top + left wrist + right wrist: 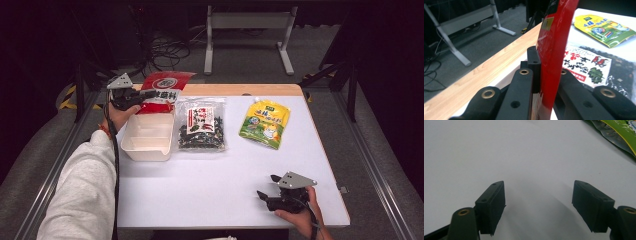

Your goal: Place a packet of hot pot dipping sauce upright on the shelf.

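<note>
Red packet [164,90] clamped edge-on between left gripper's [544,75] jaws.

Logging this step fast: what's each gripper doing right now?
Left gripper: closed on the red packet, held above the white tray.
Right gripper: open, holding nothing, over the bare table.

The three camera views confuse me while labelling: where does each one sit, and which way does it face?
High view: above the person's side, facing forward-down on the white table; sleeve, both hands show.
Left gripper view: on the left gripper, along jaws clamping the red foil packet.
Right gripper view: on the right gripper, open jaws over tabletop.
Shared: the green-yellow pouch.
</note>
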A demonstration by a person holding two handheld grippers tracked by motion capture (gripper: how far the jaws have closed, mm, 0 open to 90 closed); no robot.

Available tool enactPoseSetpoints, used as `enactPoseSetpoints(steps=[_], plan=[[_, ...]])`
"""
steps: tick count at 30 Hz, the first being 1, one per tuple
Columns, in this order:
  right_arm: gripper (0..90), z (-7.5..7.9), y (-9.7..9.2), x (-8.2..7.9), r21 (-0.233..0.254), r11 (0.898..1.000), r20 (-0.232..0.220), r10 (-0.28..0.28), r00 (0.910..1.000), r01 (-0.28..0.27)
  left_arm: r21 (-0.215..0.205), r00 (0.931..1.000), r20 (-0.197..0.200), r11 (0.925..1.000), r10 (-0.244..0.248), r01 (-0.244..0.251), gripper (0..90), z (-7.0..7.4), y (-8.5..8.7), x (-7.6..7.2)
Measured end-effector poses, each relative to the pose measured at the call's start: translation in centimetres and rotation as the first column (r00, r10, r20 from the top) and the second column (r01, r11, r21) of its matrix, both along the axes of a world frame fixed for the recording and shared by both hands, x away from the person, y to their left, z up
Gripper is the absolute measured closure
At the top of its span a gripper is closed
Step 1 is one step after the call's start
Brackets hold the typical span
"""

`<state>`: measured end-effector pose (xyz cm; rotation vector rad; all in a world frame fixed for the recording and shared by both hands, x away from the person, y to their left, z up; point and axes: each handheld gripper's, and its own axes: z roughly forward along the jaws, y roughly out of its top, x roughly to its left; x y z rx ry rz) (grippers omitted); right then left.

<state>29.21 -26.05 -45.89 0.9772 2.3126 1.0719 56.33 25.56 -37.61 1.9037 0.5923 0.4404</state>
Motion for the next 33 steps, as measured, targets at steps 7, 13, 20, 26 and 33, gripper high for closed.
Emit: enactPoseSetpoints(steps=[7, 13, 20, 26, 33], plan=[[29.3, 0.5, 0.1, -0.2, -0.012, 1.0, 0.034, 0.005, 0.9994, -0.004, -0.004, 0.9973, -0.043, 0.9982, 0.059, -0.059, 76.2, -0.5, 0.5, 0.1], [30.4, 0.9, 0.1, -0.3, 0.001, 1.0, 0.046, 0.009, 0.9989, -0.009, 0.066, 0.9957, -0.054, 0.9952, 0.075, -0.072, 84.8, -1.1, 1.3, -0.7], [30.4, 0.8, 0.6, 0.4, 0.013, 1.0, 0.034, 0.016, 0.9993, -0.017, 0.158, 0.9882, -0.091, 0.9816, 0.123, -0.107, 89.8, -2.1, 1.3, -0.2], [31.7, 0.8, 0.8, 0.9, 0.024, 1.0, 0.028, 0.014, 0.9995, -0.015, 0.143, 0.9844, -0.105, 0.9818, 0.141, -0.125, 89.3, -2.5, 1.5, -0.3], [39.4, 1.1, 0.1, 1.3, 0.044, 0.999, 0.028, -0.005, 0.9996, 0.004, 0.159, 0.9786, -0.089, 0.9725, 0.186, -0.17, 83.4, -2.5, 1.1, -1.0]])
